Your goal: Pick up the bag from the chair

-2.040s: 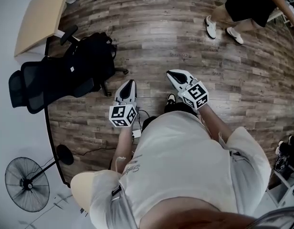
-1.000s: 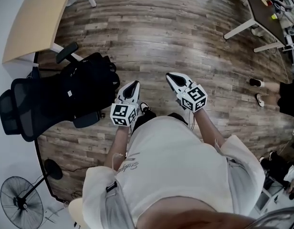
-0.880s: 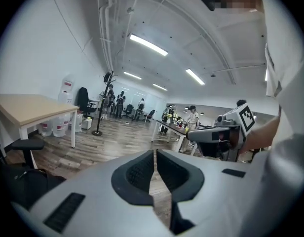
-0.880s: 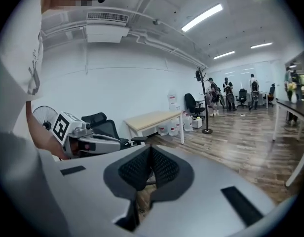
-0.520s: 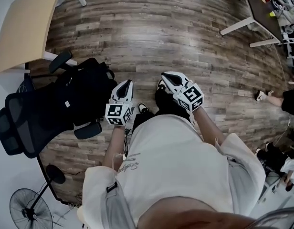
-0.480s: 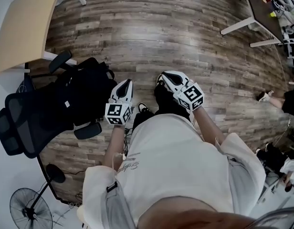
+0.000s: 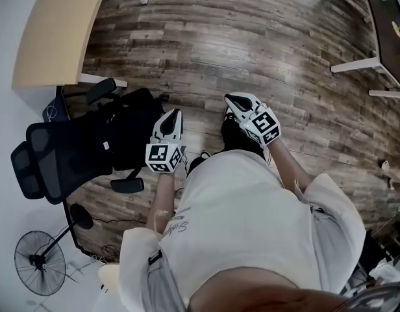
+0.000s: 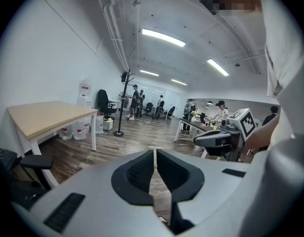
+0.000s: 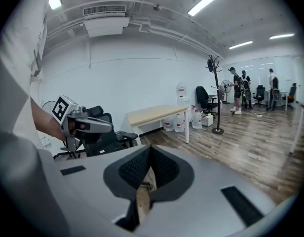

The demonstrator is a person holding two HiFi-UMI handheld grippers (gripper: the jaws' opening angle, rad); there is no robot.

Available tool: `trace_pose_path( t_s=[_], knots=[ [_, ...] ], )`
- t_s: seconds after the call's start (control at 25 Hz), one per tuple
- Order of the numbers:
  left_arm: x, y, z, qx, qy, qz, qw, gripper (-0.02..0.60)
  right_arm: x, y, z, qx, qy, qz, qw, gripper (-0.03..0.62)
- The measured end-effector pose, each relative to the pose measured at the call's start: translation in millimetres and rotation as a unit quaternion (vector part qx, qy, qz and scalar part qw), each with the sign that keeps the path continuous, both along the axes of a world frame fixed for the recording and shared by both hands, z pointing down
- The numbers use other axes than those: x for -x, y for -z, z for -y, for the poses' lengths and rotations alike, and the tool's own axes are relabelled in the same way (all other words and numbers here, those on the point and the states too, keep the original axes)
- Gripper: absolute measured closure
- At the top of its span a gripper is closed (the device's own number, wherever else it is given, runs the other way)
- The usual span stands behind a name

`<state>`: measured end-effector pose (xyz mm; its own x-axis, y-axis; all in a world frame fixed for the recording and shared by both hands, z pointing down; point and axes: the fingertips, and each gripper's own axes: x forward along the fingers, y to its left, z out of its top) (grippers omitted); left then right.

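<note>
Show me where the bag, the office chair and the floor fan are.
bag (image 7: pixel 136 121): head view, middle of the black pack.
office chair (image 7: pixel 57 162): head view, mesh backrest.
floor fan (image 7: pixel 37 263): head view, round grille.

Black bag (image 7: pixel 134 127) on a black office chair (image 7: pixel 76 149).
Slumped on the seat between the two armrests (image 7: pixel 127 186), just in front of the mesh backrest (image 7: pixel 44 164).

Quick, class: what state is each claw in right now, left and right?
Left claw: closed, holding nothing.
Right claw: closed, holding nothing.
</note>
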<state>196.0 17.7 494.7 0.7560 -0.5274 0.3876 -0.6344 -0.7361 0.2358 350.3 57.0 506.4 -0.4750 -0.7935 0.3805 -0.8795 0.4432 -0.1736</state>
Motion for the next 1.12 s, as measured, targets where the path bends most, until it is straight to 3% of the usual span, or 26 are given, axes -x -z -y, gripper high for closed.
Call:
trace_pose_path(
  t_s=[0.16, 0.28, 0.4, 0.6, 0.72, 0.92, 1.12],
  knots=[
    [-24, 17, 33, -0.015, 0.036, 0.008, 0.9992, 0.552, -34, -8, 43, 0.006, 0.04, -0.005, 0.999, 0.6],
    [-27, 17, 42, -0.022, 0.065, 0.018, 0.9975, 0.552, -34, -10, 71, -0.003, 0.095, -0.018, 0.995, 0.6],
    [-21, 5, 43, -0.003, 0.098, 0.022, 0.995, 0.552, -24, -8, 93, -0.012, 0.128, -0.011, 0.992, 0.6],
    [2, -6, 45, 0.011, 0.144, 0.025, 0.9892, 0.552, 5, -10, 123, -0.01, 0.176, -0.012, 0.984, 0.6],
    [14, -11, 53, 0.0, 0.142, 0.034, 0.9893, 0.552, 27, -14, 142, -0.007, 0.204, -0.02, 0.979, 0.6],
    [54, -15, 72, -0.009, 0.163, 0.016, 0.9865, 0.552, 74, 4, 166, -0.018, 0.221, -0.025, 0.975, 0.6],
    [95, -7, 107, -0.045, 0.188, 0.012, 0.981, 0.552, 115, 26, 192, -0.037, 0.259, -0.029, 0.965, 0.6]
  ],
)
